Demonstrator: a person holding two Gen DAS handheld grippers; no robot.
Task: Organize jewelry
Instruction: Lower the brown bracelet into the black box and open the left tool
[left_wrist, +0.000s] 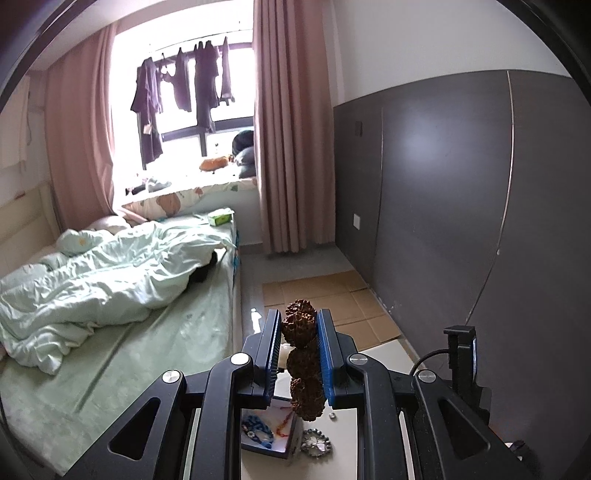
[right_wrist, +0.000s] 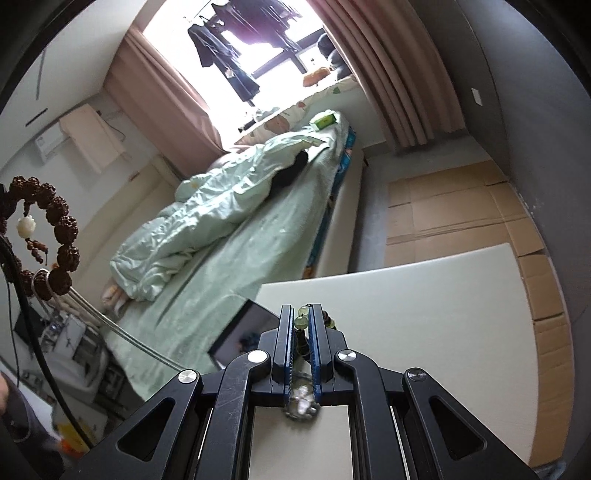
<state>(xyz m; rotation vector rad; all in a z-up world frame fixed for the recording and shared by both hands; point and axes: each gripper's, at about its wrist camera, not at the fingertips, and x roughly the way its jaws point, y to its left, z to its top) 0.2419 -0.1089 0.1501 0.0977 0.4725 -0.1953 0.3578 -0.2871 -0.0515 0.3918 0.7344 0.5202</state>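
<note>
1. The left gripper fills the bottom of its own view, its blue pads clamped on a brown bead bracelet of rough, knobbly seeds; the strand runs between the pads and hangs below them.
2. Directly under that bracelet sits an open jewelry box on the white table, with a blue beaded piece and a thin red-orange strand inside.
3. Just beside the box, on the table, lies a silver beaded ring-shaped piece.
4. The right gripper has its jaws nearly together, pinching a green bead strand; a clear, silvery part of it hangs below the pads over the white table.
5. In the right wrist view, the brown bead bracelet shows at the left edge as a loop held in the air, with a white carved charm dangling inside it.
6. A dark open lid or screen stands at the table's left edge.
7. Beyond lie a bed with a pale green duvet, flattened cardboard on the floor, pink curtains and dark clothes hung at the window.
</note>
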